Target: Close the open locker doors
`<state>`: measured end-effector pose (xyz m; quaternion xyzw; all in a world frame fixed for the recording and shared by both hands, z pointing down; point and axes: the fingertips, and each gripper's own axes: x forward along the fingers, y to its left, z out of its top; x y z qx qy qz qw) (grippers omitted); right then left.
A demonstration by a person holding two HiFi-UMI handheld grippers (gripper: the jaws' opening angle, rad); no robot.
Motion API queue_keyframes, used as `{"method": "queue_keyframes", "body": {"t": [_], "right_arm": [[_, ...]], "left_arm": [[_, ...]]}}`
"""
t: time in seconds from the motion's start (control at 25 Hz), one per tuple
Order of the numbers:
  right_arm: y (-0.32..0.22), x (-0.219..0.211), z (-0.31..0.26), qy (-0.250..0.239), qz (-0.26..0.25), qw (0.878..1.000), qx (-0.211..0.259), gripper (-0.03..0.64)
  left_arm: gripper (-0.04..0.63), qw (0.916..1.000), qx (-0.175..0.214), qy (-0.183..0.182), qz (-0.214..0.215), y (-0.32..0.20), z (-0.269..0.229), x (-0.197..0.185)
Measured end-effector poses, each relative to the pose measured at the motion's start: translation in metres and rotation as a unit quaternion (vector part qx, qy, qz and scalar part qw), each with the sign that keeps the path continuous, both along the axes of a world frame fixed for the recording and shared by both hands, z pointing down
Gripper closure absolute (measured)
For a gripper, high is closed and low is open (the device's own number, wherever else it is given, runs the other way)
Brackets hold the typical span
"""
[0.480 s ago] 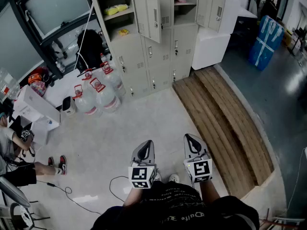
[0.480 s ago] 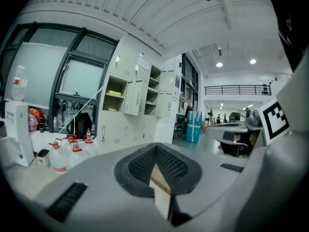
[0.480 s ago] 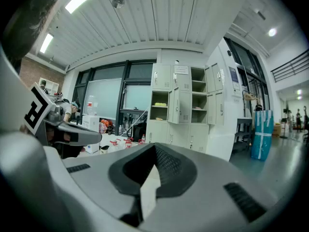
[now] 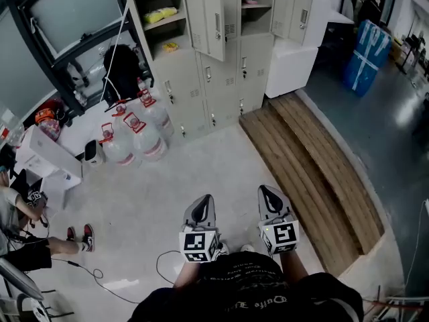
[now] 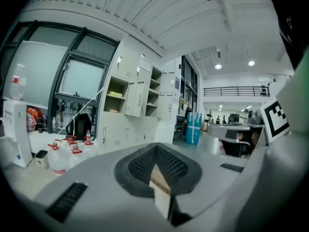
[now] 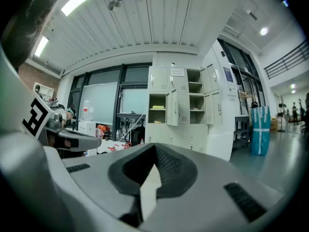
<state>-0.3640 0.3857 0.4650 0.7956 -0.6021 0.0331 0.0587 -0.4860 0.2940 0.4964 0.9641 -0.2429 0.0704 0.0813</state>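
Note:
A beige bank of lockers (image 4: pixel 214 66) stands far ahead, well out of reach. One upper door (image 4: pixel 206 20) hangs open beside a compartment with yellow items (image 4: pixel 162 13). A second pair of doors (image 4: pixel 295 12) stands open next to another bare compartment (image 4: pixel 256 9). My left gripper (image 4: pixel 204 205) and right gripper (image 4: pixel 269 194) are held side by side close to my body, both pointing at the lockers, both shut with nothing between the jaws. The lockers also show in the left gripper view (image 5: pixel 130 103) and in the right gripper view (image 6: pixel 176 108), beyond the closed left gripper (image 5: pixel 157 150) and right gripper (image 6: pixel 154 151).
Several large water bottles (image 4: pixel 134 136) and a black bag (image 4: pixel 124 69) sit left of the lockers. A wooden platform (image 4: pixel 308 173) runs along the right, with a white cabinet (image 4: pixel 291 66) and a blue package (image 4: pixel 367 56) behind it. A person (image 4: pixel 20 227) sits at far left; a cable (image 4: pixel 161 267) lies near my feet.
The floor and lockers have shifted only slightly in the head view. Both grippers keep the same place in front of my body.

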Motion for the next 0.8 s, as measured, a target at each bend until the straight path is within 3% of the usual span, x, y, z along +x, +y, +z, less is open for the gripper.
{"method": "queue_keyframes", "body": {"t": [0.44, 0.8], "right_arm": [[-0.024, 0.000, 0.019, -0.011, 0.017, 1.000, -0.018, 0.611], [-0.074, 0.066, 0.037, -0.017, -0.003, 0.999, -0.032, 0.611]], "left_arm": [[0.588, 0.9997, -0.022, -0.005, -0.009, -0.042, 0.017, -0.003], [0.588, 0.9995, -0.022, -0.013, -0.018, -0.079, 0.027, 0.059]]}}
